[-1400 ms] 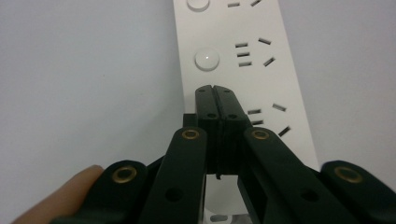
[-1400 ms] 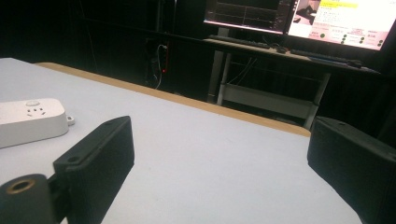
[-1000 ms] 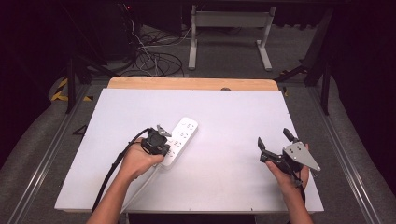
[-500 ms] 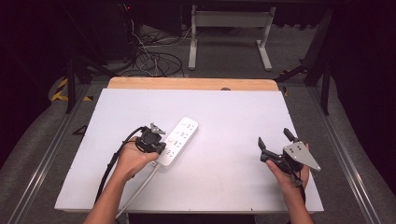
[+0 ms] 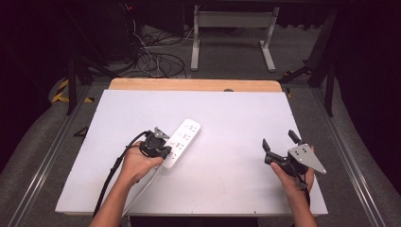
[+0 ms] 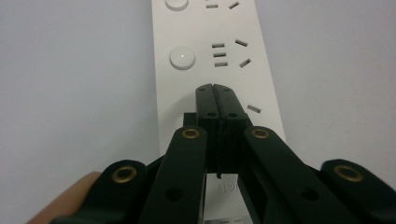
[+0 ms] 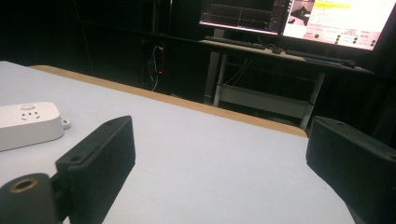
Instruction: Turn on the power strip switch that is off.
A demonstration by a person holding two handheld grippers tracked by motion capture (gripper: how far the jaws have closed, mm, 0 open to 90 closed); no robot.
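**Power strip at centre-left of table; left jaws closed over it, right jaws spread**

The white power strip lies flat on the white table, left of centre, set diagonally with its far end pointing away and to the right. A white cord leaves its near end and runs toward the table's near edge. In the left gripper view, the strip's top face shows round buttons in a row, each beside a group of socket slots.

The left gripper is held in the person's left hand at the near end of the strip. Its two jaws are pressed together with nothing between them, and their tips sit above the strip's top face; whether they touch it cannot be told.

The right gripper is held in the right hand near the table's right near corner, well apart from the strip. Its jaws are spread wide and hold nothing. The right gripper view shows monitors on a desk beyond the table's far edge.
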